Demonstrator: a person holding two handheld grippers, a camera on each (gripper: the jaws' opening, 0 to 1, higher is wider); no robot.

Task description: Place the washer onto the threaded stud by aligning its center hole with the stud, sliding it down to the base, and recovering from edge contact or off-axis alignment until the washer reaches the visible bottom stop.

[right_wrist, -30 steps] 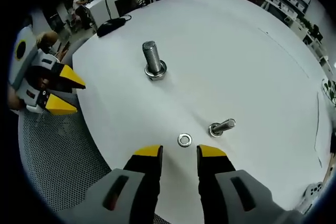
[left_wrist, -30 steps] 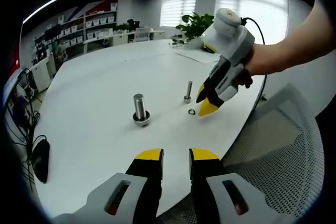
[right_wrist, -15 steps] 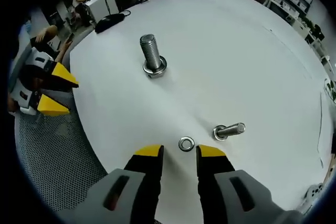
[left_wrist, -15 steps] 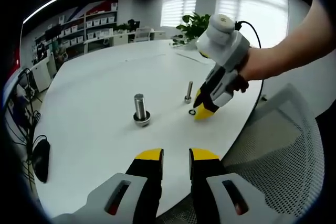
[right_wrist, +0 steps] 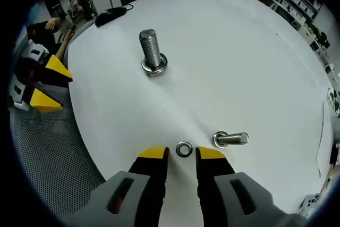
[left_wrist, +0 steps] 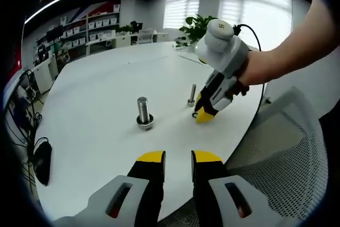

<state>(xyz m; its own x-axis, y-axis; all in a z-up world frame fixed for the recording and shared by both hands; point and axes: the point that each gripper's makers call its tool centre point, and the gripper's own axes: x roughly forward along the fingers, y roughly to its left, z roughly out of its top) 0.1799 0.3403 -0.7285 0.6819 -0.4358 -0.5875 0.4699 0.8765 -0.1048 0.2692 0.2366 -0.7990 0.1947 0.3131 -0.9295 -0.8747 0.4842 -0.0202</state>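
Between the parted yellow tips of the right tongs (right_wrist: 181,155) lay the washer (right_wrist: 184,149), flat on the white table (right_wrist: 249,62), with neither tip clearly touching it. Just beyond it to the right stood a slim bolt (right_wrist: 230,139), and farther ahead the large threaded stud (right_wrist: 151,51) rose upright from its base. Well apart at the table's near edge, the left tongs (left_wrist: 178,157) hung unclenched and empty, facing the stud.

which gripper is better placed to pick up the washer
Right. The right gripper has its open jaws at the washer, which lies flat on the table. The left gripper is farther off, near the table edge.
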